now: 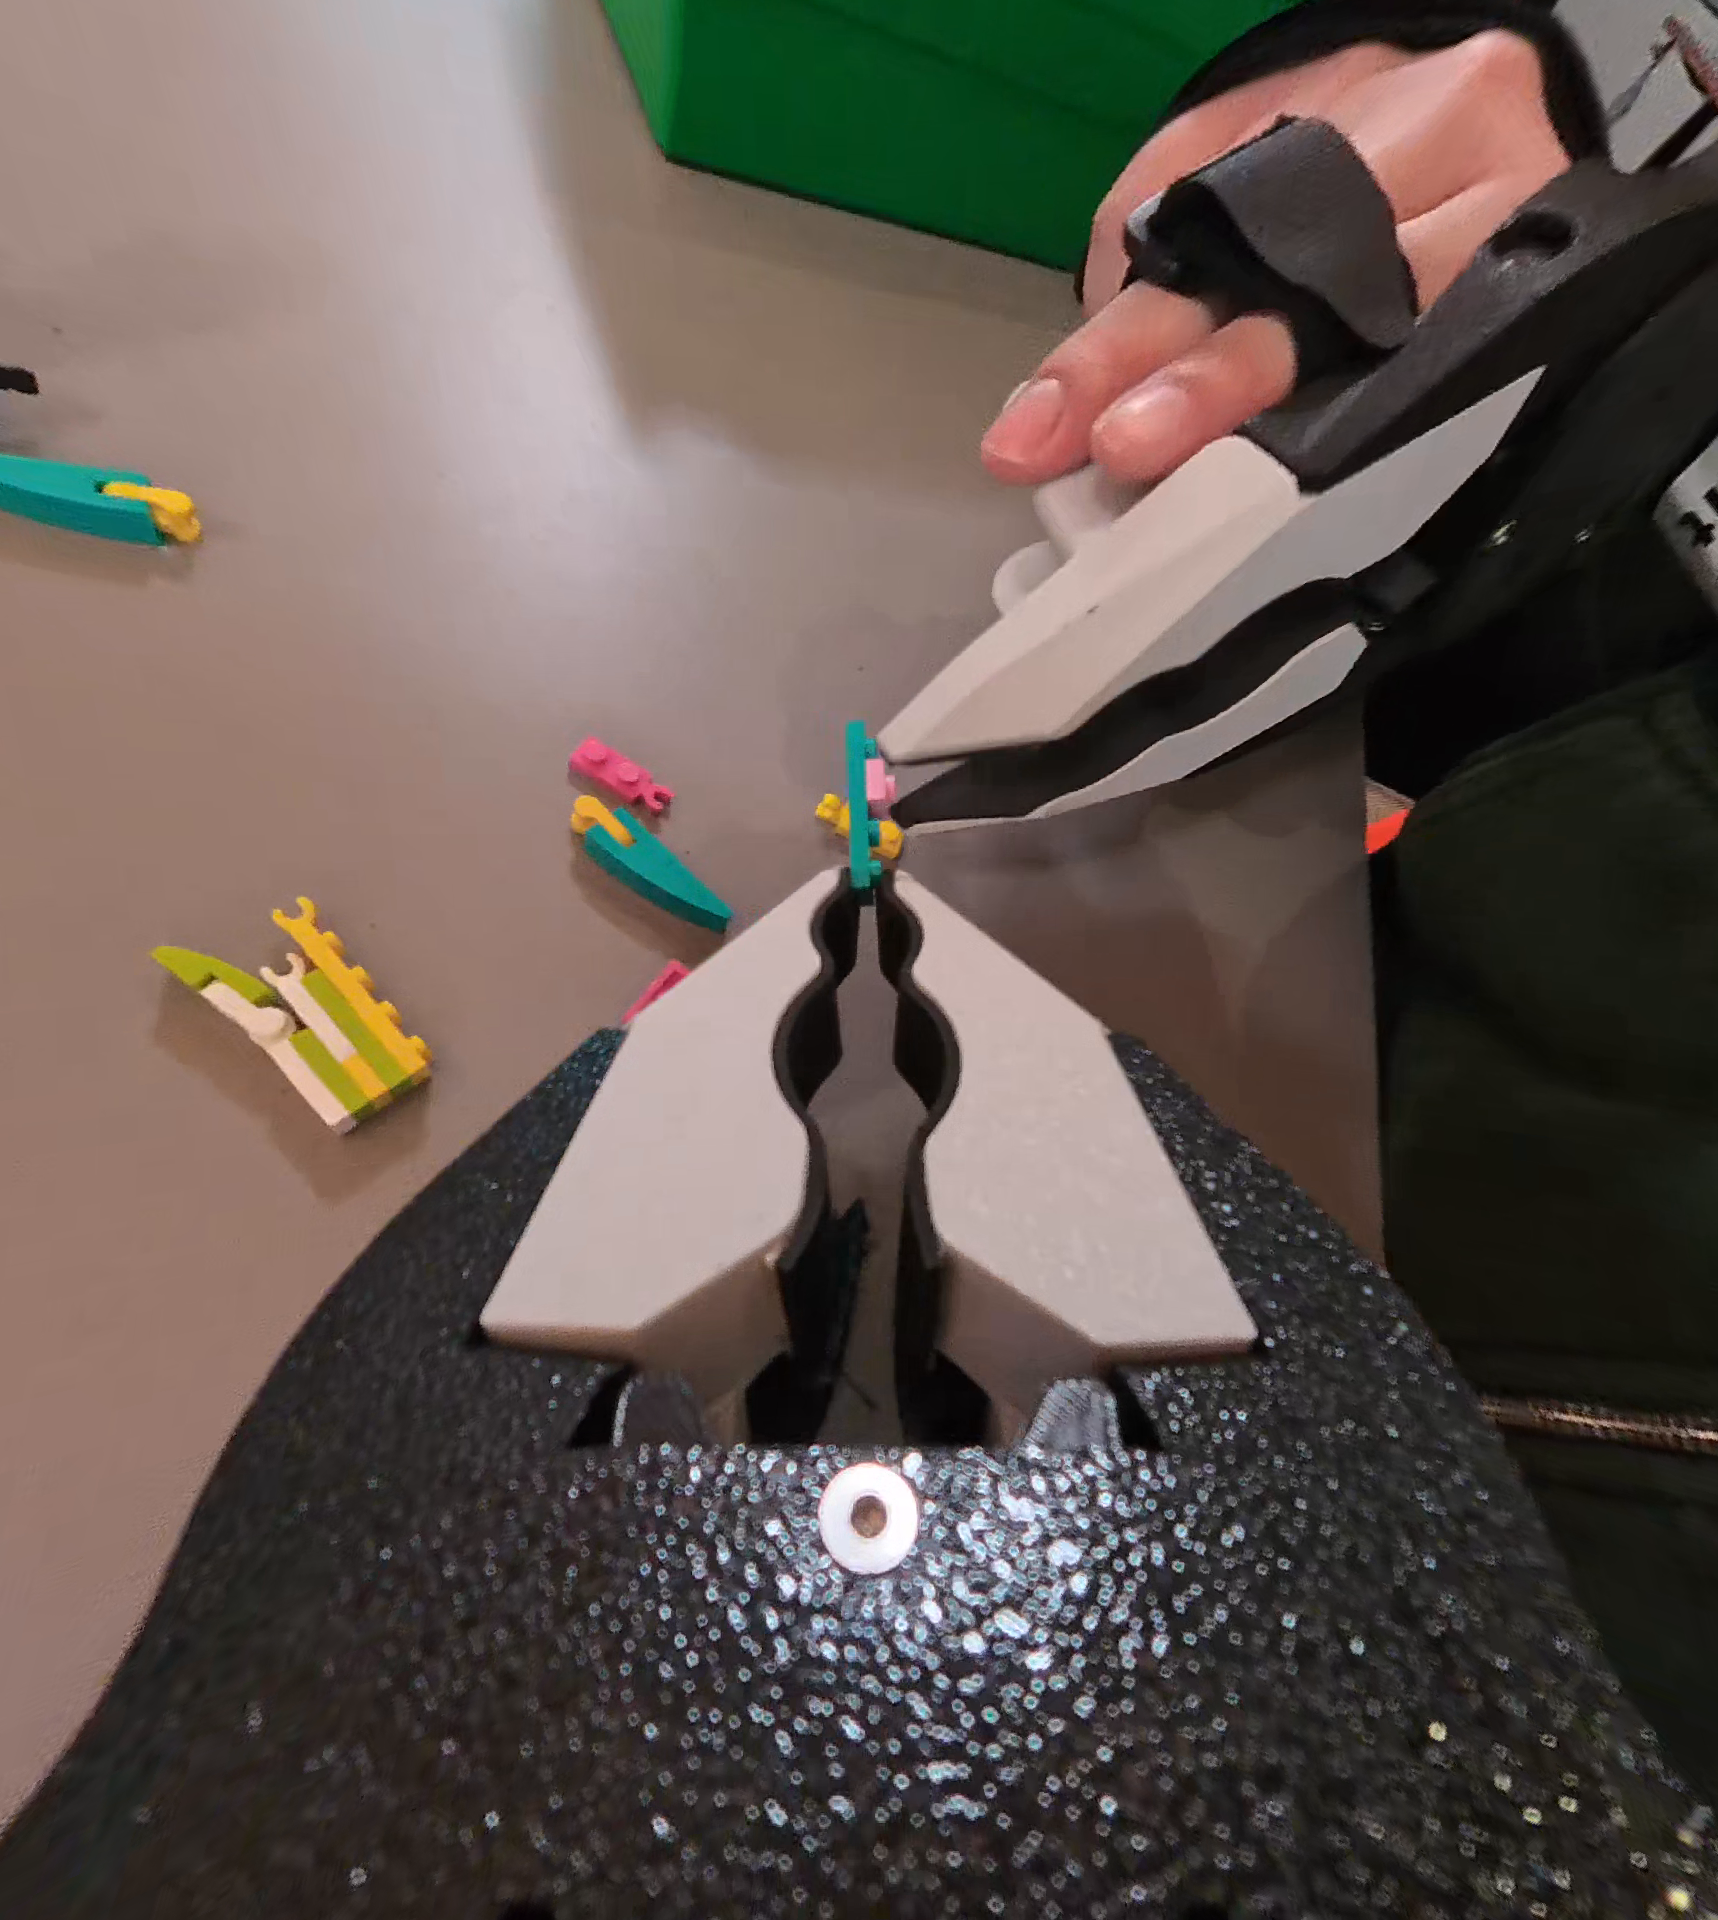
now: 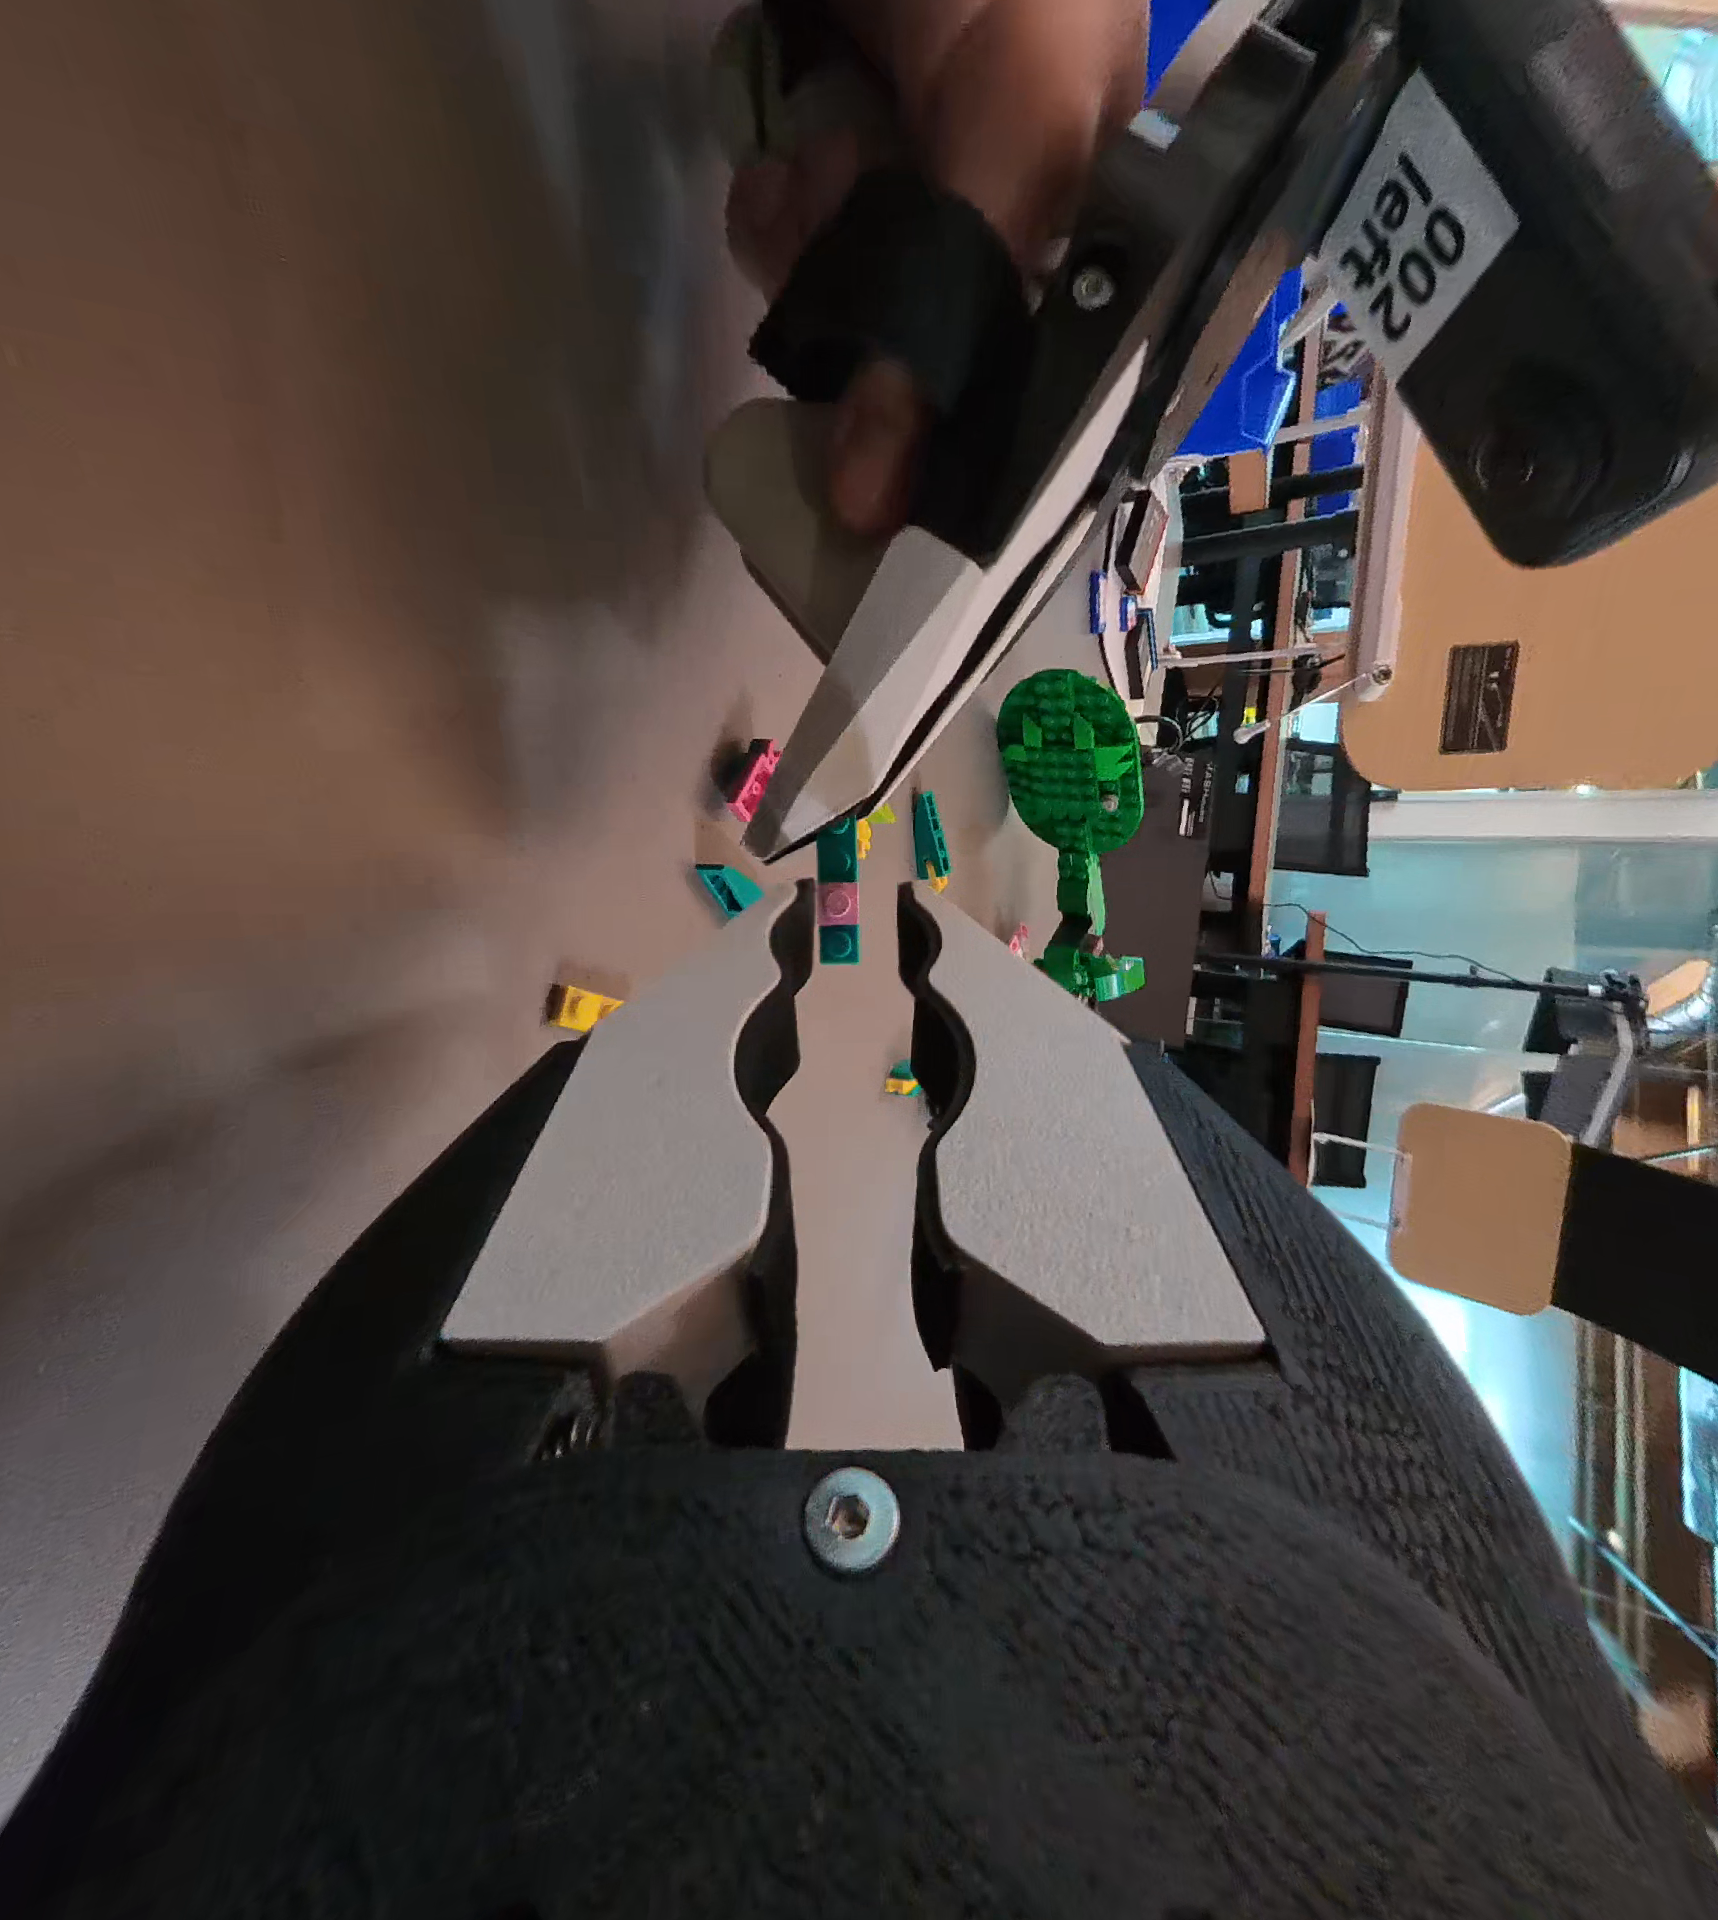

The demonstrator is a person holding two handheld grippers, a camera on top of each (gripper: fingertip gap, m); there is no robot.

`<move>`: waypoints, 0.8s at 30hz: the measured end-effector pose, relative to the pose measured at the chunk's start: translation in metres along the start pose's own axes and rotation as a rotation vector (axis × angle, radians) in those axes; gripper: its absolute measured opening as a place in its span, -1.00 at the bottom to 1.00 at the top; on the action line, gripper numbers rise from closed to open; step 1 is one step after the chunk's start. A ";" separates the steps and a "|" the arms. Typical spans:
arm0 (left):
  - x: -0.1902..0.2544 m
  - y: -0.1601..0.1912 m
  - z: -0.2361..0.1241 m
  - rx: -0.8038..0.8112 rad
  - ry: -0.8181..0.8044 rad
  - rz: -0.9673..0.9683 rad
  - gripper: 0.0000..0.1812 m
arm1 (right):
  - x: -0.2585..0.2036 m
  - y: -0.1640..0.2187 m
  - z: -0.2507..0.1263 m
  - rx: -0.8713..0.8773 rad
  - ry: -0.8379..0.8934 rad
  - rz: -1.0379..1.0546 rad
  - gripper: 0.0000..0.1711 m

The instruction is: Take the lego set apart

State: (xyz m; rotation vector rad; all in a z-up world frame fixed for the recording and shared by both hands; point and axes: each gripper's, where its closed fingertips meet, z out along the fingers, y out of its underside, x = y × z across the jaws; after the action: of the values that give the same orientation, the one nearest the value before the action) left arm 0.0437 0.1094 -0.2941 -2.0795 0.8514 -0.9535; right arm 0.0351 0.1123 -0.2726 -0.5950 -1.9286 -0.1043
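A small lego piece, a teal plate [image 1: 857,821] with a pink brick [image 1: 877,777] and yellow clips on it, is held in the air above the table. My left gripper [image 1: 863,883] is shut on the plate's lower edge. My right gripper [image 1: 888,777] comes in from the right, its jaws slightly apart on either side of the pink brick. In the right wrist view the pink brick [image 2: 837,904] and teal plate [image 2: 839,945] sit between my right gripper's [image 2: 850,899] fingertips with a gap on the right side. The left gripper [image 2: 767,847] pinches the plate's far end.
Loose parts lie on the tan table: a lime, white and yellow stack [image 1: 325,1023], a teal slope with a yellow clip [image 1: 652,868], a pink clip plate [image 1: 616,771], another teal slope [image 1: 44,494]. A green box [image 1: 886,104] stands behind. A green lego model [image 2: 1073,769] stands farther off.
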 end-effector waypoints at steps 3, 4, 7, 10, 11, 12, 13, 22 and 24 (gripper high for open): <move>0.001 -0.001 -0.001 0.005 0.012 -0.012 -0.98 | -0.003 -0.001 0.001 -0.005 -0.020 -0.032 -0.94; 0.001 -0.001 -0.001 0.006 0.018 -0.017 -0.98 | -0.002 -0.002 0.001 -0.006 -0.021 -0.039 -0.94; 0.002 0.000 -0.002 0.009 0.036 -0.038 -0.98 | -0.003 -0.002 0.001 -0.013 -0.023 -0.059 -0.94; 0.005 -0.001 -0.002 0.011 0.053 -0.051 -0.98 | -0.003 -0.001 0.002 -0.034 -0.019 -0.078 -0.87; 0.005 0.000 -0.002 0.009 0.056 -0.053 -0.98 | -0.003 0.000 0.002 -0.037 -0.021 -0.083 -0.88; 0.005 0.000 -0.001 0.005 0.057 -0.051 -0.98 | -0.004 -0.001 0.002 -0.037 -0.024 -0.087 -0.93; 0.005 0.001 -0.001 0.002 0.059 -0.052 -0.98 | -0.005 -0.001 0.002 -0.038 -0.031 -0.092 -0.93; 0.003 -0.014 -0.005 0.120 0.042 -0.052 -0.96 | -0.001 0.003 0.002 -0.071 -0.011 -0.072 -0.94; 0.003 -0.014 -0.006 0.123 0.040 -0.033 -0.96 | 0.000 0.002 0.002 -0.071 -0.004 -0.071 -0.95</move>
State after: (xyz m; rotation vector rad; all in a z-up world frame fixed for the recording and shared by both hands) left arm 0.0444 0.1130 -0.2788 -1.9813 0.7614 -1.0424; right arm 0.0345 0.1147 -0.2733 -0.5740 -1.9564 -0.2180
